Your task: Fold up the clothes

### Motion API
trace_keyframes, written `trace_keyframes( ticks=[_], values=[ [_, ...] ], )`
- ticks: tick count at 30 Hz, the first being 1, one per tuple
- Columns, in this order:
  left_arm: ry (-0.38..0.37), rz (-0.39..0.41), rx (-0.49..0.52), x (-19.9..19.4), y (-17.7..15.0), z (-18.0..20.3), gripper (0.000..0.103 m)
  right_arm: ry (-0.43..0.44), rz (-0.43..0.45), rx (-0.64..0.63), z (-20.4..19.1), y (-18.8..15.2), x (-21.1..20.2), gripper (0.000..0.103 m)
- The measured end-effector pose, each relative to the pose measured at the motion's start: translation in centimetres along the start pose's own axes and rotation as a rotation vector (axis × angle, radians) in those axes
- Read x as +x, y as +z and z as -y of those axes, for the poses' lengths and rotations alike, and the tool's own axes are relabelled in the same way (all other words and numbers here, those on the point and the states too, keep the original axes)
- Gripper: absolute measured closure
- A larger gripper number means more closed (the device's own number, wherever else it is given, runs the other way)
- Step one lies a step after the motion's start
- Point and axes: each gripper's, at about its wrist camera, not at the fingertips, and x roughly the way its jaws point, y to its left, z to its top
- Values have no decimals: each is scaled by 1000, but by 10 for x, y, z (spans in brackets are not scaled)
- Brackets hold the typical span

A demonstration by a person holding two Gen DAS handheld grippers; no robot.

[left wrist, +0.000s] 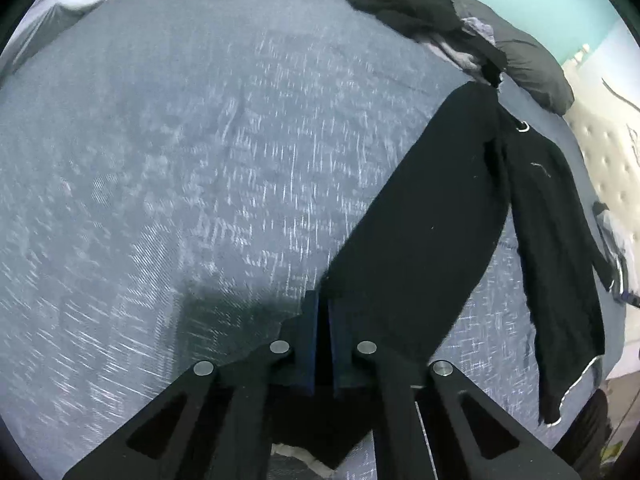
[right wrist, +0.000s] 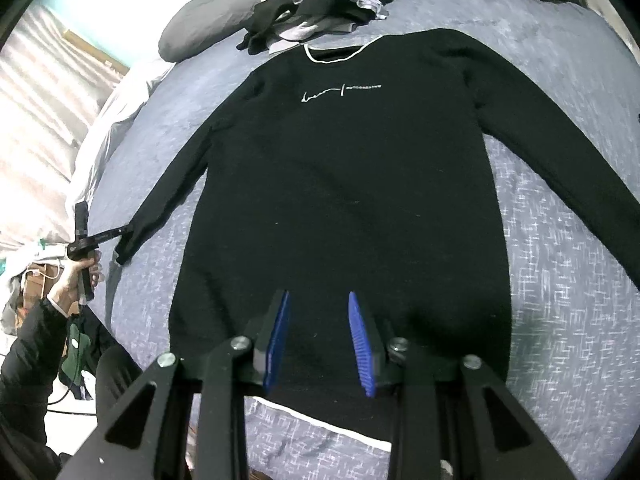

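The black long-sleeved sweatshirt (right wrist: 340, 184) is matt, soft knit cloth, speckled with pale lint, with a thin white trim at collar and hem and white stitched lettering on the chest. It lies on a grey-blue woven bedspread (left wrist: 180, 168) whose coarse weave shows short pale flecks. The right gripper (right wrist: 319, 340) has ribbed blue plastic pads (right wrist: 361, 344) on matt black plastic arms fixed with dull silver metal rivets. The left gripper (left wrist: 323, 340) looks the same, its pads darker. At the far edge sit smooth grey cloth pillows (right wrist: 208, 28) and a crumpled pile of black and pale grey clothes (right wrist: 320, 8).
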Motion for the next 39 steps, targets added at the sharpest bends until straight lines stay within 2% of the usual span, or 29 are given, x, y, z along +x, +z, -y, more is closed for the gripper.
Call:
trace_keyframes(
  ticks=[3,10,13,16,20,26,30,31,32,36,39],
  values=[
    [51,32,34,-19,19,-3,99,-5,0,-3,-2,0,-1,73],
    [139,129,21,-56,74,-28,99,-21,-7,11,2,-2,1,73],
    [166,155,22,-63,95,-35,99,-32,-16,16,4,-3,2,73],
    [177,130,-9,-47,105,-46,99,-43,-21,23,7,-2,4,73],
    [176,68,-69,-14,99,-66,98,-44,-28,26,7,-2,9,73],
    [151,30,-120,12,84,-82,93,-41,-42,20,3,-1,17,73],
    [165,53,-127,2,82,-86,78,-34,-41,24,2,-2,19,73],
    [177,67,-139,-5,81,-89,69,-32,-41,25,2,-2,20,73],
    [184,82,-152,-12,79,-93,66,-30,-41,25,2,-2,21,73],
    [190,140,-192,-37,69,-110,65,-23,-40,29,1,-3,23,73],
    [197,151,-200,-51,54,-120,64,-19,-40,31,0,-4,25,73]
  ],
)
